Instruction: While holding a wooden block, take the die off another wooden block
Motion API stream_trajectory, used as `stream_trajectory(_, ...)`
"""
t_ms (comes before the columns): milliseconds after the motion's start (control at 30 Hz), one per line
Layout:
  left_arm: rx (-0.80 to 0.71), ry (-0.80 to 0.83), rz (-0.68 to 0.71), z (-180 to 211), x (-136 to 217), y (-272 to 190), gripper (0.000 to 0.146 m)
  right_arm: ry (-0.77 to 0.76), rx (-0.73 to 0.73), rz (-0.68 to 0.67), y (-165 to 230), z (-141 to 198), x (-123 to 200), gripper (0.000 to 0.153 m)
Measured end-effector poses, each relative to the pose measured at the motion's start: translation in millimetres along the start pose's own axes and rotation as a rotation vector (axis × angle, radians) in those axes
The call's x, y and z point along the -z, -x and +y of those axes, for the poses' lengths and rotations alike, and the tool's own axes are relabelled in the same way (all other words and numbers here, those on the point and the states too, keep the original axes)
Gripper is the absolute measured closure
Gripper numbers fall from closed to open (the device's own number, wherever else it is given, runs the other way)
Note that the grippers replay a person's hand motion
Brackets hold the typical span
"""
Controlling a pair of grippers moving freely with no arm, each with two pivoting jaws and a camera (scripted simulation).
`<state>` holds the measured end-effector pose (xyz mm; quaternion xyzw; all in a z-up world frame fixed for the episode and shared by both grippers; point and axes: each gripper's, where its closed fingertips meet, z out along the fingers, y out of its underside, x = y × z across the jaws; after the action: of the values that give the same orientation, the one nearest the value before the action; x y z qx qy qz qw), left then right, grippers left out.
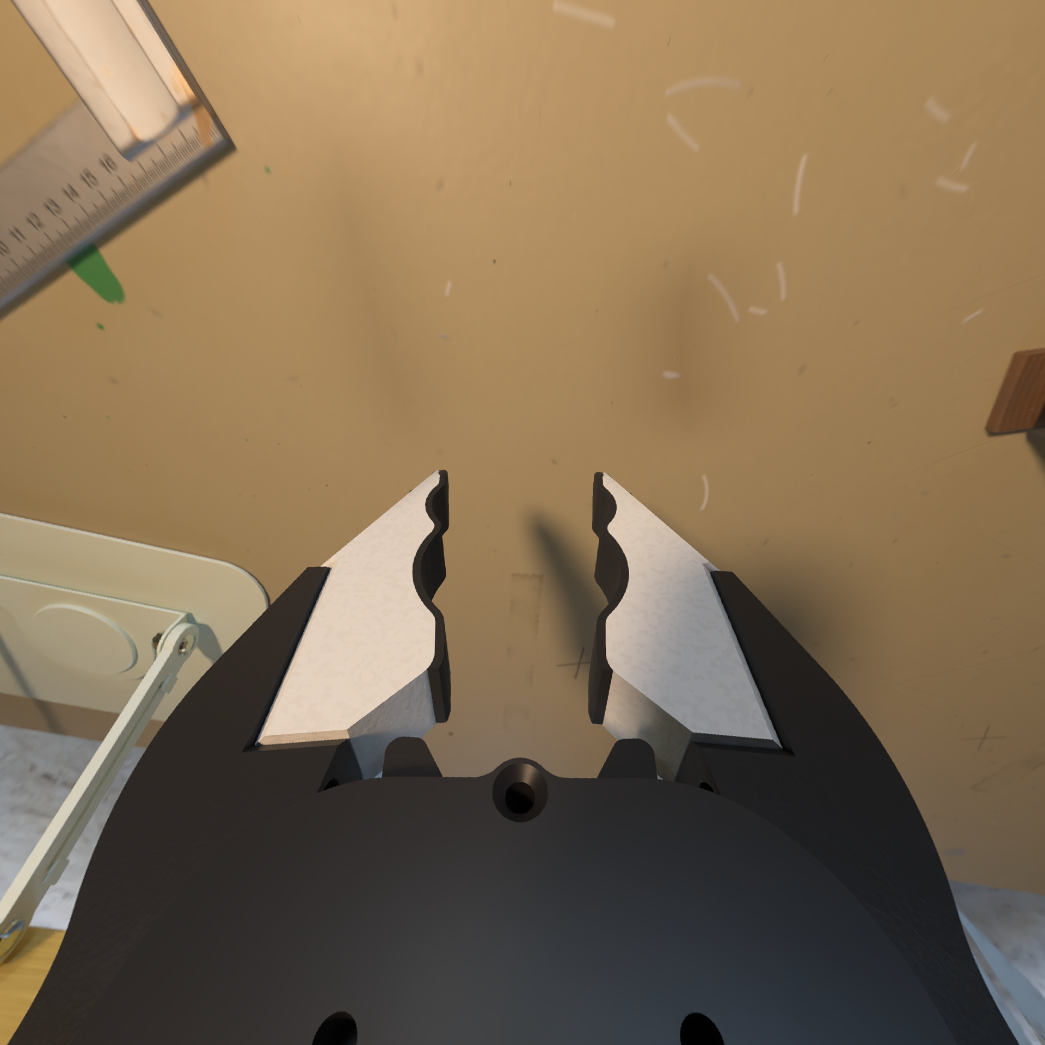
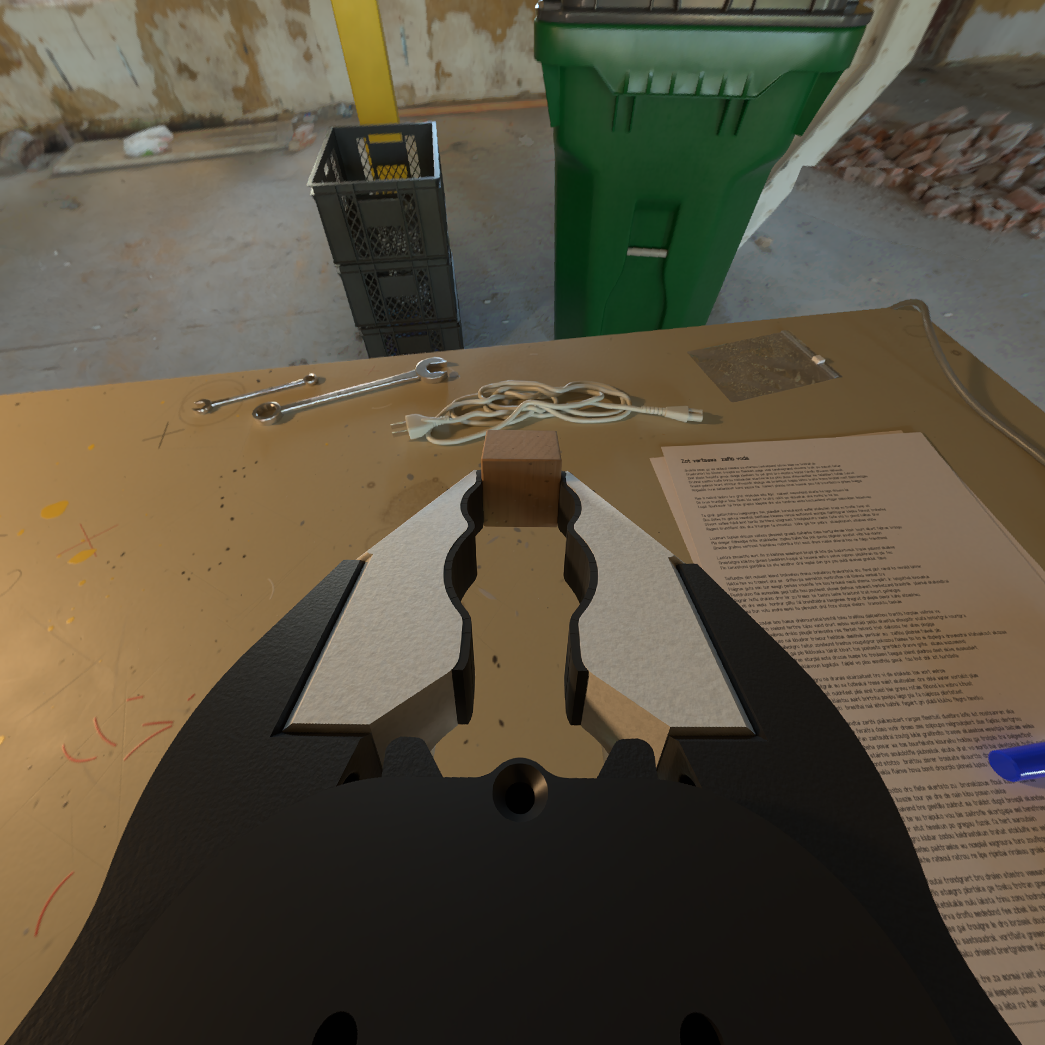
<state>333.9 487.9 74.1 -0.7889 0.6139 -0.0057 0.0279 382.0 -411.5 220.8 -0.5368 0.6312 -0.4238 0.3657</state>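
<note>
In the right wrist view my right gripper (image 2: pixel 520 480) is shut on a light wooden block (image 2: pixel 520 480), gripped between the fingertips above the tan table (image 2: pixel 226 565). In the left wrist view my left gripper (image 1: pixel 519 480) is open and empty, looking straight down at the bare table (image 1: pixel 509 283). Part of a second, darker wooden block (image 1: pixel 1020 390) shows at the right edge of the left wrist view, well to the right of the left gripper. No die is in view in either frame.
A metal ruler (image 1: pixel 85 186) lies at the upper left, a cream box with a hinged arm (image 1: pixel 102 639) at the lower left. Two wrenches (image 2: pixel 339 390), a coiled white cable (image 2: pixel 537 410), a plastic bag (image 2: pixel 760 362), printed sheets (image 2: pixel 848 622) and a blue pen (image 2: pixel 1018 760) lie on the table. Crates (image 2: pixel 384 226) and a green bin (image 2: pixel 678 169) stand beyond.
</note>
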Motion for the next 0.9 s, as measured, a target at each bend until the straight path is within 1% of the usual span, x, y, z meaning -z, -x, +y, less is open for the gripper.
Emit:
stream_trajectory(67, 0.002, 0.062, -0.009, 5.6, -6.4, 0.7, 0.098, 0.02, 0.016, -0.006, 2.9, 2.4, -2.4, 0.127)
stream_trajectory(133, 0.002, 0.102, 0.003, 9.2, -9.5, -1.3, 0.112, 0.03, 0.028, -0.012, 5.2, 3.7, -4.2, 0.127)
stream_trajectory(267, -0.028, 0.104, -0.016, 4.6, -10.2, -3.9, 0.115, 0.04, 0.033, -0.035, 11.4, 5.8, -7.8, 0.127)
stream_trajectory(333, -0.052, 0.084, -0.014, -4.6, -11.3, -8.8, 0.117, 0.05, 0.042, -0.039, 14.4, 7.3, -9.7, 0.127)
stream_trajectory(400, -0.089, 0.052, 0.001, -18.7, -12.9, -17.2, 0.122, 0.058, 0.055, -0.044, 17.9, 8.4, -11.3, 0.127)
stream_trajectory(567, -0.255, -0.058, 0.028, -57.9, -17.4, -54.5, 0.136, 0.081, 0.096, -0.049, 27.0, 11.4, -15.2, 0.127)
stream_trajectory(667, -0.381, -0.11, 0.036, -75.1, -19.3, -77.7, 0.136, 0.103, 0.129, -0.053, 32.5, 15.3, -19.3, 0.127)
stream_trajectory(767, -0.514, -0.163, 0.011, -87.4, -20.9, -92.4, 0.132, 0.132, 0.171, -0.049, 37.2, 20.4, -23.9, 0.127)
stream_trajectory(833, -0.574, -0.185, 0.036, -91.3, -21.2, -100.6, 0.131, 0.15, 0.204, -0.039, 39.3, 23.1, -26.5, 0.127)
stream_trajectory(900, -0.6, -0.198, 0.081, -92.8, -21.1, -107.5, 0.131, 0.163, 0.231, -0.027, 40.7, 25.0, -28.7, 0.127)
